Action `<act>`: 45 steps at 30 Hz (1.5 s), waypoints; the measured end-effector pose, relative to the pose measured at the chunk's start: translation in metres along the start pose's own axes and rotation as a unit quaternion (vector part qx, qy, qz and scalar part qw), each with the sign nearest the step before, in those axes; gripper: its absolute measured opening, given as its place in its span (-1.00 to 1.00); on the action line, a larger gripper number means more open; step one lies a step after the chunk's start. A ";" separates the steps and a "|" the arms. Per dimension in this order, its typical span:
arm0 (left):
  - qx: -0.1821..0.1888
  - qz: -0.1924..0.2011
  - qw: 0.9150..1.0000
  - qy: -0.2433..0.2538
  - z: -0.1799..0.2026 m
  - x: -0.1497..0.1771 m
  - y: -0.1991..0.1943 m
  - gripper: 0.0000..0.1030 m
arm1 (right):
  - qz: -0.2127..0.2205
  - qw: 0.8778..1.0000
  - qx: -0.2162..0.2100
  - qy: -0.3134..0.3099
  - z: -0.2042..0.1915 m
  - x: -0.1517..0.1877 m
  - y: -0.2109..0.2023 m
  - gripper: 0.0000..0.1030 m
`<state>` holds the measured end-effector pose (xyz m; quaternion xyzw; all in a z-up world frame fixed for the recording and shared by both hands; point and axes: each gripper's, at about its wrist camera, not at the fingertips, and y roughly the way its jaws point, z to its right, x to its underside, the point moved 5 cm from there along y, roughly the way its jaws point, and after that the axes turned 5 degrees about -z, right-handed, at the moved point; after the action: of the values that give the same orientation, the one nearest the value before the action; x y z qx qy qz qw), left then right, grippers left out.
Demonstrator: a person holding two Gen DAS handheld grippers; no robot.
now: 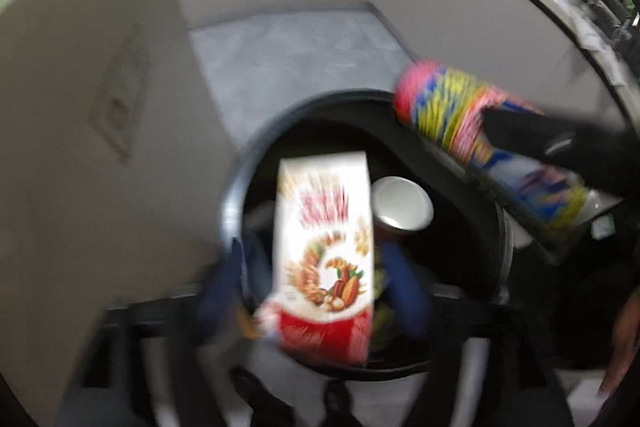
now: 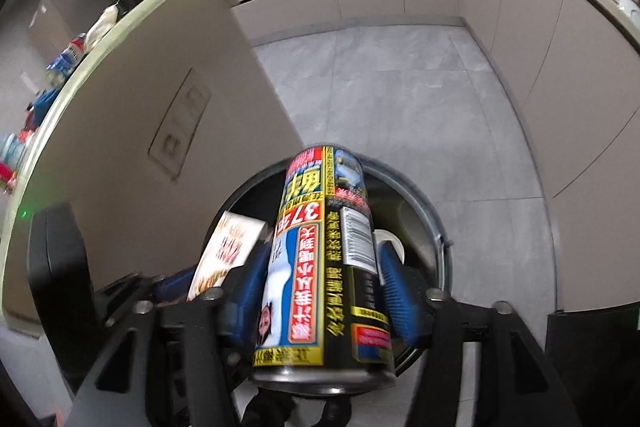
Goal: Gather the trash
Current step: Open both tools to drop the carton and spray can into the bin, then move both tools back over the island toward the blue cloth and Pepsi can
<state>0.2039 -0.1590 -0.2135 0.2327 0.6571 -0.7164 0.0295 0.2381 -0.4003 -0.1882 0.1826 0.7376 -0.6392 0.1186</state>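
Left wrist view: the left tongs (image 1: 320, 275) point steeply down over the bin (image 1: 236, 195), a round black bin on the grey floor (image 1: 288, 47). Their blue pads stand wide, and the carton (image 1: 324, 259), white and red with nuts printed on it, sits between them with a gap on each side; no pad presses it. A white cup (image 1: 402, 203) lies inside the bin, just beside the carton. The picture is blurred.

Right wrist view: the right tongs (image 2: 320, 287) are spread wide too, and the can (image 2: 324, 267), a tall printed tin, stands between the blue pads with its far end over the bin mouth; the right pad is clear of it, the left pad's contact I cannot tell. A worktop (image 2: 120, 15) runs along the left.
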 end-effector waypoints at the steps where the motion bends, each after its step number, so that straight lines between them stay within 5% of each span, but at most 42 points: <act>1: -0.006 0.008 1.000 -0.009 -0.005 0.000 -0.005 0.85 | 0.011 1.000 0.006 0.008 0.005 -0.005 -0.007 1.00; 12: -0.006 0.051 0.998 -0.029 -0.017 -0.014 -0.069 0.85 | 0.054 0.997 0.047 0.015 0.006 -0.026 -0.056 1.00; 21: -0.013 0.111 0.993 -0.045 -0.040 -0.031 -0.138 0.85 | 0.088 0.995 0.040 -0.013 -0.020 -0.041 -0.097 1.00; 38: -0.074 0.163 0.975 -0.133 -0.145 -0.002 -0.203 0.85 | 0.134 0.985 -0.009 -0.109 -0.146 -0.054 -0.144 1.00; 45: -0.109 0.180 0.961 -0.179 -0.212 0.016 -0.225 0.85 | 0.139 0.980 -0.030 -0.141 -0.207 -0.059 -0.147 1.00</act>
<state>0.1736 0.0782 -0.0164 0.2098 0.6624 -0.6535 0.3002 0.2421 -0.2204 0.0003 0.1875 0.6996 -0.6137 0.3144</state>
